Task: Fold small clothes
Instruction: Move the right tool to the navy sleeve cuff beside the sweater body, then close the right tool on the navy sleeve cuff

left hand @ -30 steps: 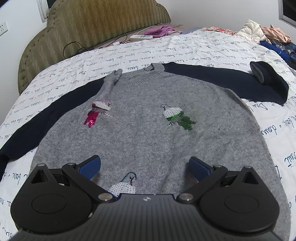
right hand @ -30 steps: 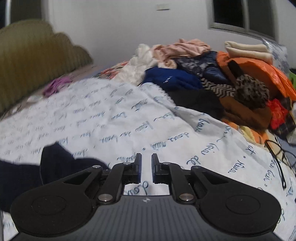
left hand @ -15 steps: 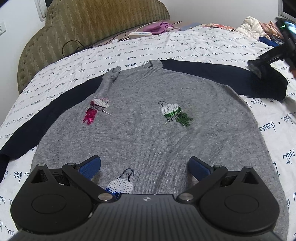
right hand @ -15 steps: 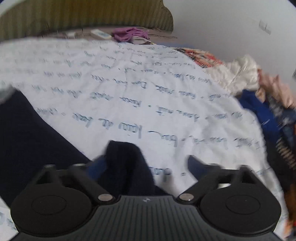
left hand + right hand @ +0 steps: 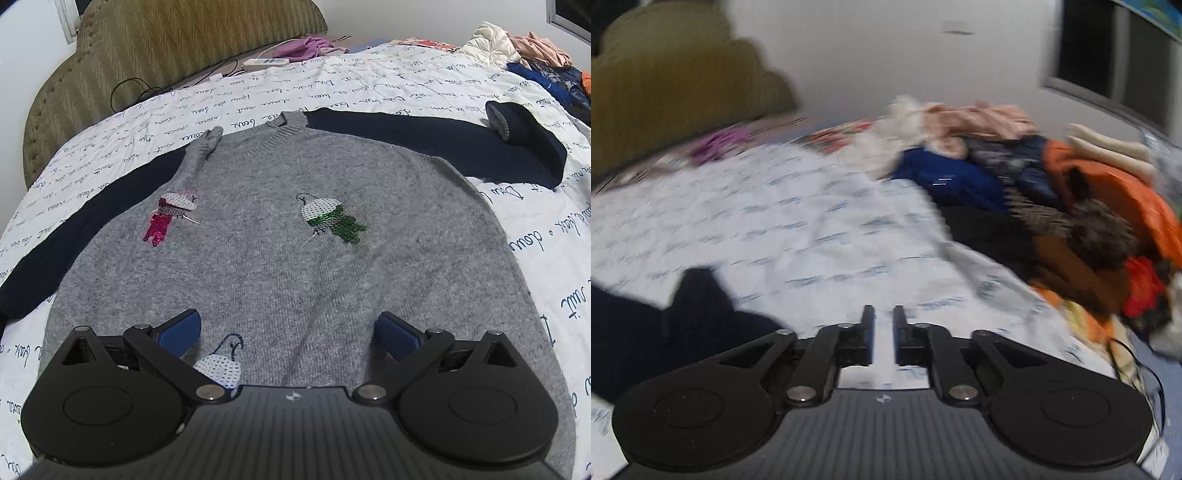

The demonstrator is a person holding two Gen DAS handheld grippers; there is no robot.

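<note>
Sweater [image 5: 295, 266] lay flat and unfolded on the bed [image 5: 369, 77]; my left hand-held gripper [image 5: 288, 332] gaped wide above its hem, my right hand-held gripper [image 5: 883, 332] nearly clenched, empty.

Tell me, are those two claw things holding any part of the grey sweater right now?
No. The left gripper hovers wide open over the sweater. The right gripper is nearly closed with only bedsheet showing in its narrow gap, the navy sleeve off beside it.

Bare bedsheet [image 5: 820, 236] fills the centre of the right wrist view, open for passage. A heap of clothes [image 5: 1045, 206] blocks the right side of the frame; a cable [image 5: 1141, 369] trails at lower right. The headboard [image 5: 166, 55] walls off the left wrist view's upper left.
</note>
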